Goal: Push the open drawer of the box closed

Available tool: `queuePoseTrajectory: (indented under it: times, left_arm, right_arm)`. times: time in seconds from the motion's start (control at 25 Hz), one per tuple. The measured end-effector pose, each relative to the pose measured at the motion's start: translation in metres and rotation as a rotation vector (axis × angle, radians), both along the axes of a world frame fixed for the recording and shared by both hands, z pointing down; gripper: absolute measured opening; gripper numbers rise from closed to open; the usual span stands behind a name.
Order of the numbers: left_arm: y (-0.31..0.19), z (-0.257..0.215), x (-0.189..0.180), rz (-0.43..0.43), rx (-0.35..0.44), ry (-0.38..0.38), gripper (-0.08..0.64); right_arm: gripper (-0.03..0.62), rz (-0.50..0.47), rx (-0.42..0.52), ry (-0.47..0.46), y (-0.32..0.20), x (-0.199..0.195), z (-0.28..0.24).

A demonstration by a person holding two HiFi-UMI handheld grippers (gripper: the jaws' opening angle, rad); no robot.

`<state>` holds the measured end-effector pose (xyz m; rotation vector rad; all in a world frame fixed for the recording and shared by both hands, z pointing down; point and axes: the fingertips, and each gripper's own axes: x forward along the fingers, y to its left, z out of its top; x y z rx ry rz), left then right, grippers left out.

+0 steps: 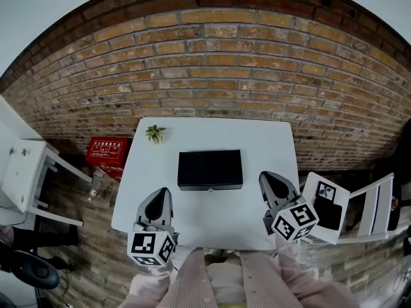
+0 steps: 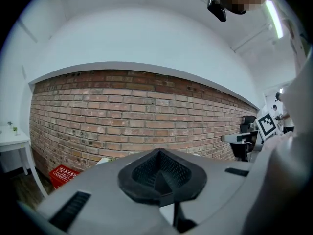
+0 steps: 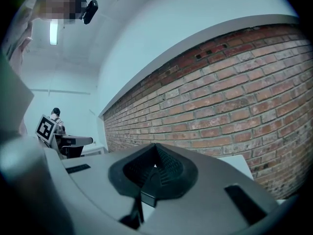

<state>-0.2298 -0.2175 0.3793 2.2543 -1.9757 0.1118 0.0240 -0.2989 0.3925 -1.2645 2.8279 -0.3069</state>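
Head view looks down on a smooth white table (image 1: 270, 140) set against a rough red brick wall (image 1: 212, 63). The black box (image 1: 210, 169), a flat matte rectangular case with crisp edges, lies near the middle of the tabletop with its long front face toward the person. Whether the drawer stands out from that face cannot be told from here. A small leafy potted plant (image 1: 155, 133) sits at the table's far left corner, and a red plastic crate (image 1: 107, 154) stands on the floor beside it.

Both tools have grey, glossy, wedge-shaped shells, each carrying a white cube with black square markers. The left gripper (image 1: 162, 192) hangs over the near left edge of the table, well apart from the box. Its ribbed black fingers (image 2: 146, 173) are pressed together with nothing between them. The right gripper (image 1: 266, 176) hovers just beside the box's right end, not touching it. Its cross-hatched fingers (image 3: 166, 165) likewise meet, gripping nothing.
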Motion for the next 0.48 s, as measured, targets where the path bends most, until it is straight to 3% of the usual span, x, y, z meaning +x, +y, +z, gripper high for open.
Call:
queuePoseTrajectory:
  times: [0.48]
  left_arm:
    - [-0.0009, 0.0078, -0.0016, -0.007, -0.018, 0.003, -0.005]
  right_arm:
    - [0.003, -0.001, 0.018, 0.008, -0.0013, 0.0030, -0.0029]
